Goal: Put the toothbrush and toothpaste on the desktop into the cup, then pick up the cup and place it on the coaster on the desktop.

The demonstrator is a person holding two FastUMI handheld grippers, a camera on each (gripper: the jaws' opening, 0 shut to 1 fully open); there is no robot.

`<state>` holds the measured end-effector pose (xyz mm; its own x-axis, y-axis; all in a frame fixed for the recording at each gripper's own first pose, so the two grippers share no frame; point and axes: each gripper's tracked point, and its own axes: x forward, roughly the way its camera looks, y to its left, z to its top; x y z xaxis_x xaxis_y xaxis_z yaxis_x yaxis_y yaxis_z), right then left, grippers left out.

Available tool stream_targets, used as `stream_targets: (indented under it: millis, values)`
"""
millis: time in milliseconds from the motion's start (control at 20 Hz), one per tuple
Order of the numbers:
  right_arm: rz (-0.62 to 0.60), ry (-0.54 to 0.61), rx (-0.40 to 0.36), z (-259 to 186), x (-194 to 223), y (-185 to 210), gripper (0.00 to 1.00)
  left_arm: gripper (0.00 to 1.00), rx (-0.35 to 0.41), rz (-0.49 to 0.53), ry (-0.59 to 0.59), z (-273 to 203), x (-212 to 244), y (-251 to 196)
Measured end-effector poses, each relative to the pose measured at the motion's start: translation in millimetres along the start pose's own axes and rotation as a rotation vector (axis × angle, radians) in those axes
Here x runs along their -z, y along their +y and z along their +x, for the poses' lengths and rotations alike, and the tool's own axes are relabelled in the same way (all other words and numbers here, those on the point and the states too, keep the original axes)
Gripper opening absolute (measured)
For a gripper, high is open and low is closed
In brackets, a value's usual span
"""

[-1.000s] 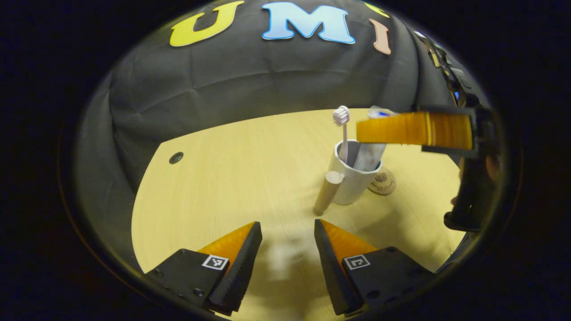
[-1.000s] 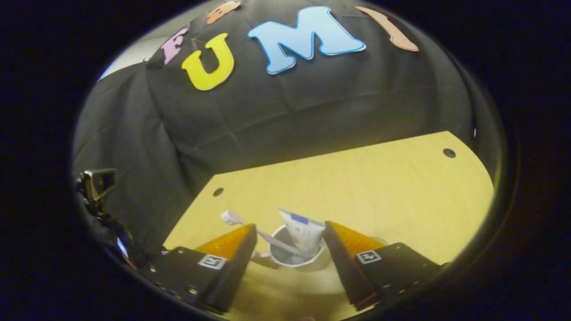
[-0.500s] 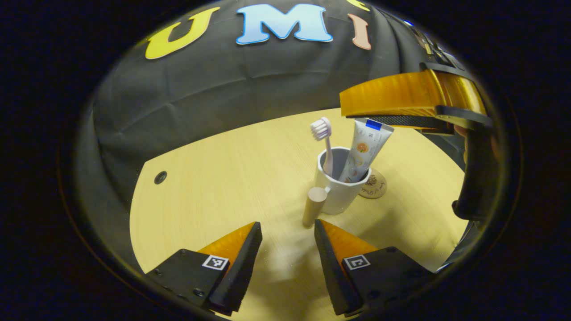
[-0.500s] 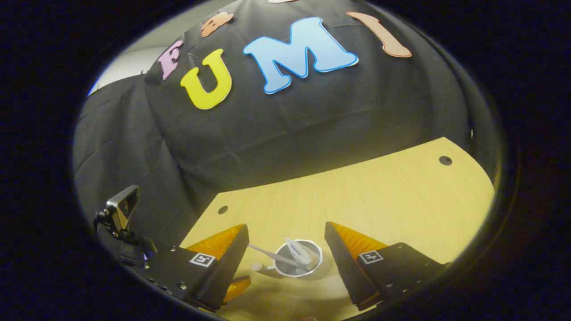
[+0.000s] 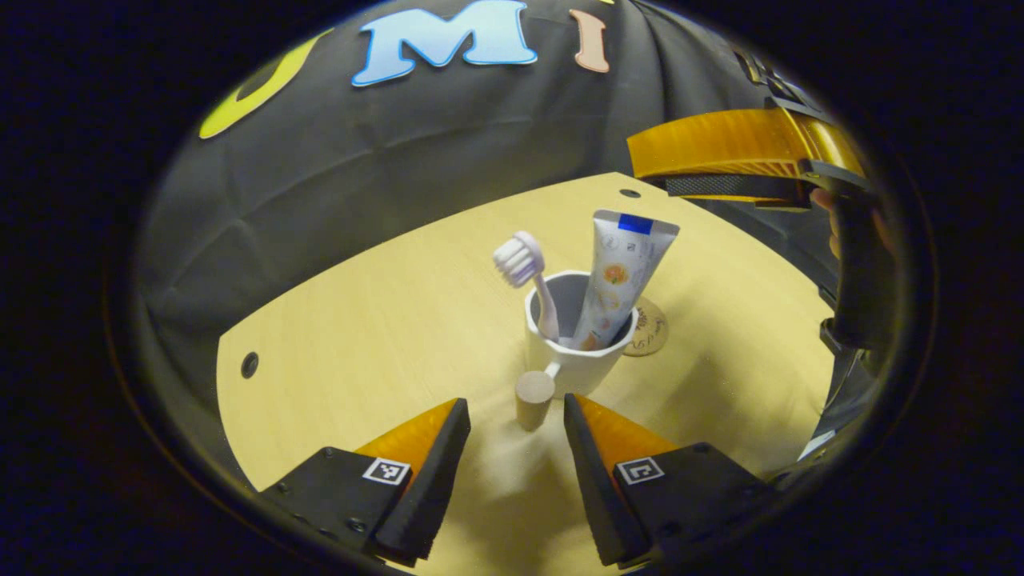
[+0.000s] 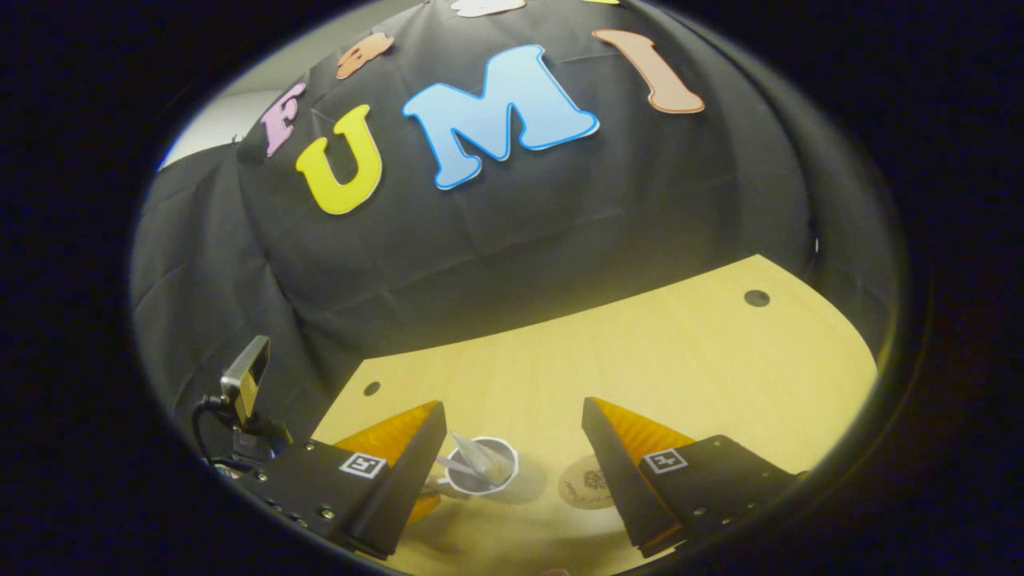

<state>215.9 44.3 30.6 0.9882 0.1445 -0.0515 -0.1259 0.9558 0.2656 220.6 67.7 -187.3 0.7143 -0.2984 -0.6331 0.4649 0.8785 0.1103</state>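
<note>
White cup [image 5: 578,356], holding toothbrush [image 5: 530,276] and toothpaste [image 5: 618,272], stands on the tabletop [image 5: 360,336] beside the coaster [image 5: 650,330]. Left tool [image 5: 512,428] and right tool [image 6: 512,456] gape empty. Rigid, probably top-heavy: grip the wooden handle [image 5: 534,396].

desktop [image 5: 384,320]: showing pale wood grain, smooth, matt
cup [image 5: 580,368]: looking matt white, ceramic-like
toothpaste [image 5: 616,280]: gleaming as glossy plastic
coaster [image 5: 650,330]: appearing wooden
</note>
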Motion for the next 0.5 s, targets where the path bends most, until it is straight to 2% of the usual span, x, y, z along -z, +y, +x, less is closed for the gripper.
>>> stream_targets:
  millis: [500]
  values:
    - [0.086,0.028,0.139,-43,22,-69,1.00,0.80,0.120,0.136,0.108,30,5,-11]
